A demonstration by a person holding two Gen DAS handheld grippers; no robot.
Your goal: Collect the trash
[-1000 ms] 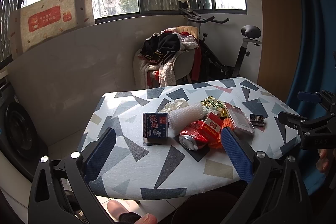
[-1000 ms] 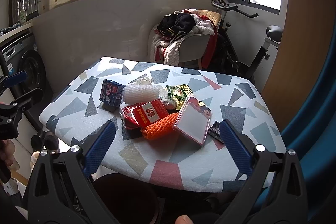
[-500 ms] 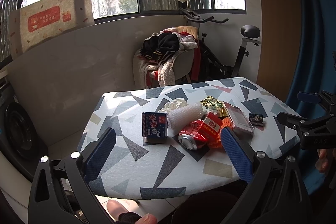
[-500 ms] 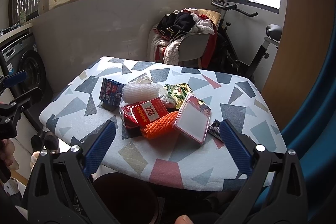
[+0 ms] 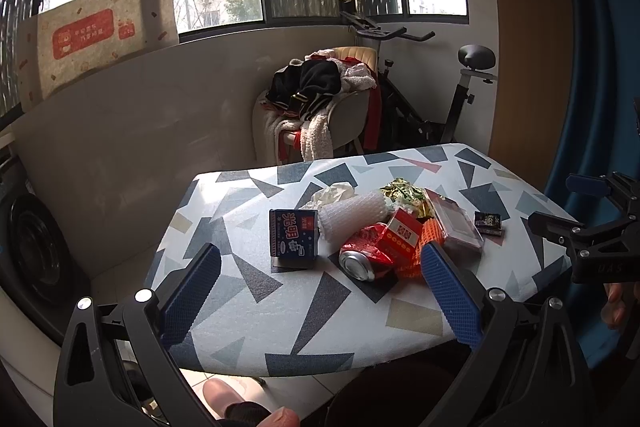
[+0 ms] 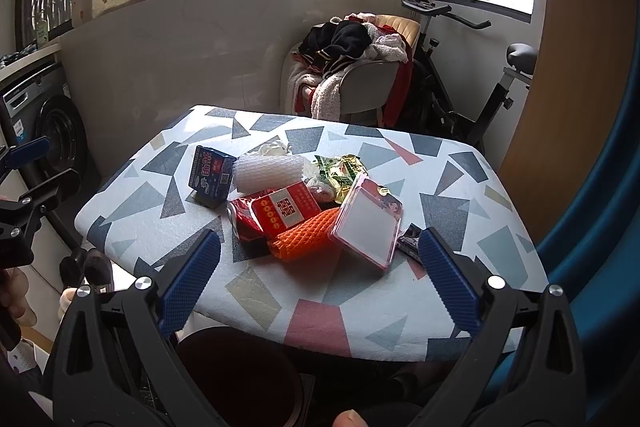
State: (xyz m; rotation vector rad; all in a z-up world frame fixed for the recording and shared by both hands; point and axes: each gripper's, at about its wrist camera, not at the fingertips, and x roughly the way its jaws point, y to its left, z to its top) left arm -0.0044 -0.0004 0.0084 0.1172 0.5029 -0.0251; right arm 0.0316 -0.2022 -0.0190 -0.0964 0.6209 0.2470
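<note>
Table (image 6: 332, 323), patterned cloth: trash heaped at centre, bare margin kept toward every edge. Heap: blue carton (image 5: 294, 239), crushed red can (image 5: 366, 257), orange foam net (image 6: 304, 239), pink-rimmed clear box (image 6: 366, 225). Left gripper (image 5: 320, 293) and right gripper (image 6: 318, 283) held spread wide, empty, short of the near edge. Nothing displaced since the previous second. Dark bin (image 6: 240, 375) beneath that edge; contents not discernible.

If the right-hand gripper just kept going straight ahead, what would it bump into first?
Probably the orange foam mesh sleeve at the pile's near edge, on the patterned table. The right gripper is open and empty; depth is uncertain.
</note>
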